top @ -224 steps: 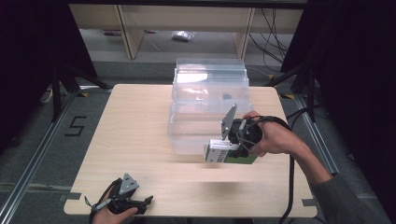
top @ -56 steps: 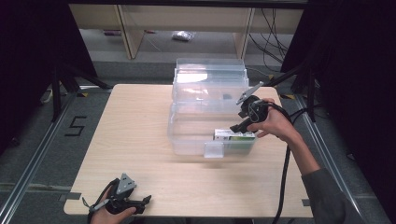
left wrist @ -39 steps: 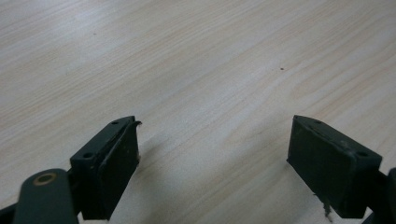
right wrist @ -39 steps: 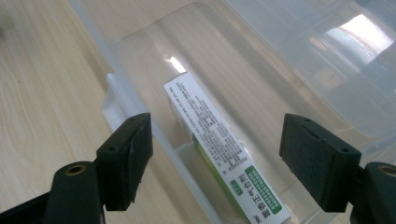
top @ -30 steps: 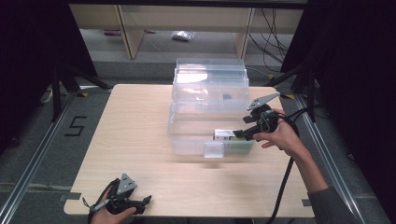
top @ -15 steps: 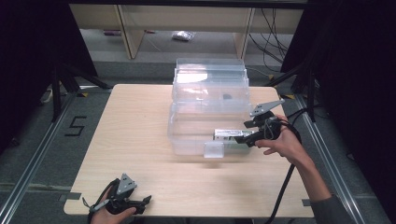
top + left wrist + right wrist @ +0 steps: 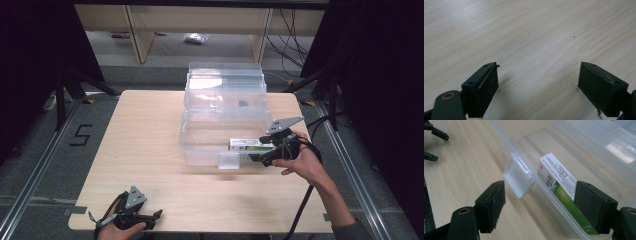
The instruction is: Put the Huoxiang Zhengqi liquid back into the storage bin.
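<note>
The right gripper (image 7: pixel 261 156), held level in the right hand (image 7: pixel 300 162), points left with jaws spread wide astride the near rim of the clear plastic box (image 7: pixel 200 145), empty; a green-and-white carton (image 7: pixel 562 188) lies inside against that wall. The left gripper (image 7: pixel 150 218), also gaping and empty, rests at the near-left edge of the pale wooden table (image 7: pixel 140 140). Grey floor and wooden shelving (image 7: pixel 140 30) lie beyond.
</note>
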Available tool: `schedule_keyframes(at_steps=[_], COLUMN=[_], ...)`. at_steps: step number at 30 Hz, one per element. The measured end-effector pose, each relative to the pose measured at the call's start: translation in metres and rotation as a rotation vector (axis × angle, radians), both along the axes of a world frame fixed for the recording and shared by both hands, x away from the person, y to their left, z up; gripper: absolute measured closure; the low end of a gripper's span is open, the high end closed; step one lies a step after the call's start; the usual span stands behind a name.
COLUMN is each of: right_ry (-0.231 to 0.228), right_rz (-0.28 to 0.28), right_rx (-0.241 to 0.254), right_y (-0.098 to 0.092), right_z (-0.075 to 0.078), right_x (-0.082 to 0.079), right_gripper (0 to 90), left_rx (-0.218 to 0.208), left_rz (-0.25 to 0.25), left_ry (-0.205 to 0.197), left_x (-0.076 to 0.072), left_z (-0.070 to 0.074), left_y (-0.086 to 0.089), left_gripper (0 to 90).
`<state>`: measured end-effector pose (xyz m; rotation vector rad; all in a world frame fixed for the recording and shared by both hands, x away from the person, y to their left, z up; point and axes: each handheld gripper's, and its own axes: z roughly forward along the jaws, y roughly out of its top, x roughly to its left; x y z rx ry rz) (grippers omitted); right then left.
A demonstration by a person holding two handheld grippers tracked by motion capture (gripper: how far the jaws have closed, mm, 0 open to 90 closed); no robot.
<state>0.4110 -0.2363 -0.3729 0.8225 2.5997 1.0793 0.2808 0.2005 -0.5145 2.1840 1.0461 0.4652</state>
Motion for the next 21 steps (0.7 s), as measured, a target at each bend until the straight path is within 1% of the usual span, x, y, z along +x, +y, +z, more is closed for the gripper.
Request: schedule_keyframes(at_steps=[2,4,5,6,7,8,9,10,11,12,13,14,15,16,17,18,19,20,21], right_ry=[-0.008,-0.003,-0.009,0.000,-0.008,-0.001,-0.008,0.000,-0.017,0.004,0.004,-0.009,0.000,-0.001,-0.001,-0.007,0.014,0.014,0.010], right_rz=[-0.002,0.006,0.007,0.006,0.012,0.007,0.004,0.009,0.005,0.009,0.009,0.000,0.003,-0.003,-0.003,-0.002,0.010,0.010,-0.009], right_rx=[0.001,-0.008,-0.003,-0.010,0.000,-0.007,0.002,-0.007,0.005,0.001,0.001,0.006,0.002,0.015,0.015,0.016,0.008,0.008,0.020], right_y=[-0.001,-0.001,0.000,-0.001,0.000,-0.001,0.000,-0.001,-0.001,-0.002,-0.002,-0.002,-0.003,-0.002,-0.002,-0.002,-0.003,-0.003,-0.002], right_z=[-0.001,0.000,-0.002,-0.002,-0.004,-0.004,-0.005,-0.005,-0.007,-0.007,-0.007,-0.011,-0.011,-0.013,-0.013,-0.015,-0.014,-0.014,-0.016], right_x=[-0.002,-0.004,-0.007,-0.009,-0.010,-0.012,-0.013,-0.014,-0.014,-0.016,-0.016,-0.017,-0.017,-0.018,-0.018,-0.020,-0.021,-0.021,-0.022], right_gripper=[26.3,26.3,26.2,26.3,26.2,26.3,26.3,26.3,26.3,26.3,26.3,26.3,26.3,26.3,26.3,26.0,25.8,25.8,25.5], left_rx=[-0.003,-0.004,-0.003,-0.006,-0.021,-0.008,0.001,-0.003,-0.003,-0.006,-0.006,-0.013,-0.001,-0.003,-0.003,-0.004,-0.010,-0.010,-0.016], left_rz=[0.001,0.002,0.002,0.006,0.019,0.007,-0.002,0.001,0.001,0.006,0.006,0.013,0.000,0.003,0.003,0.006,0.009,0.009,0.014], left_ry=[-0.004,-0.005,0.004,0.018,0.014,0.000,-0.005,0.019,0.019,0.018,0.018,0.008,-0.005,0.007,0.007,0.019,0.016,0.016,0.013], left_x=[0.000,0.000,0.000,-0.001,-0.001,0.000,0.000,-0.001,-0.001,-0.001,-0.001,-0.001,0.000,-0.001,-0.001,-0.002,-0.001,-0.001,-0.001], left_z=[0.000,0.000,0.000,0.000,0.000,0.000,0.000,0.000,0.000,0.000,0.000,0.000,0.000,0.000,0.000,0.000,0.001,0.001,0.000], left_y=[0.000,0.000,0.000,0.000,-0.001,0.000,0.000,0.000,0.000,0.000,0.000,-0.001,0.000,0.000,0.000,0.000,0.000,0.000,-0.001], left_gripper=[15.8,15.8,15.8,15.8,15.8,15.8,15.8,15.8,15.8,15.8,15.8,15.8,15.8,15.8,15.8,15.8,15.8,15.8,15.8])
